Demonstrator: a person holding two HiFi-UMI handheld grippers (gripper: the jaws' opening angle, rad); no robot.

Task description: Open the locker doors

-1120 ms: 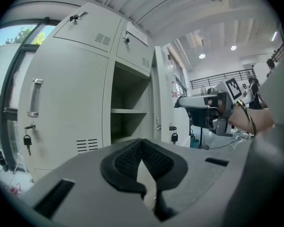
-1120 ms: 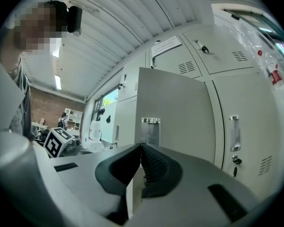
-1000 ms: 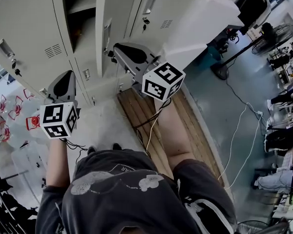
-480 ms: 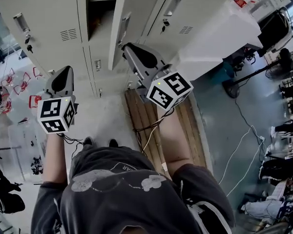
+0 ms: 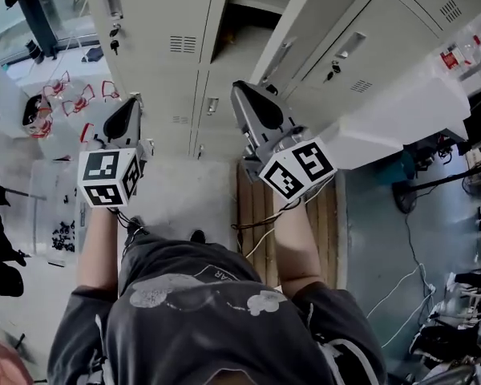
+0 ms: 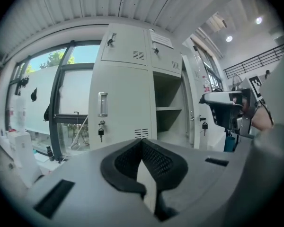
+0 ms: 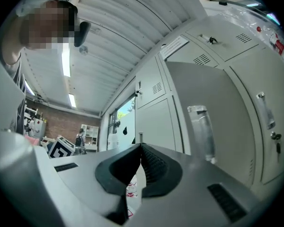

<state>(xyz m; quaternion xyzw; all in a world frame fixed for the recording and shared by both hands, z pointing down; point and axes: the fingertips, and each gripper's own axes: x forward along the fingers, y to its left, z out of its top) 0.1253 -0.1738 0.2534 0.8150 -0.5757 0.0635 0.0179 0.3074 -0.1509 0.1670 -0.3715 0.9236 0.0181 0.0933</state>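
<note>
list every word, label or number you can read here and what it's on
No text here is legible.
Paper label on an upper locker door: too small to read.
Red and white sticker right of the lockers: blurred.
Shirt print: letters too blurred.
Marker cubes: square patterns only, no words.

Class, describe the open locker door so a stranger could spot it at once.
Find the bank of pale grey lockers beside the window. In its tall row, one door stands swung outward, baring a shelf inside. The neighbouring doors either side are shut, with keys hanging from their locks.
</note>
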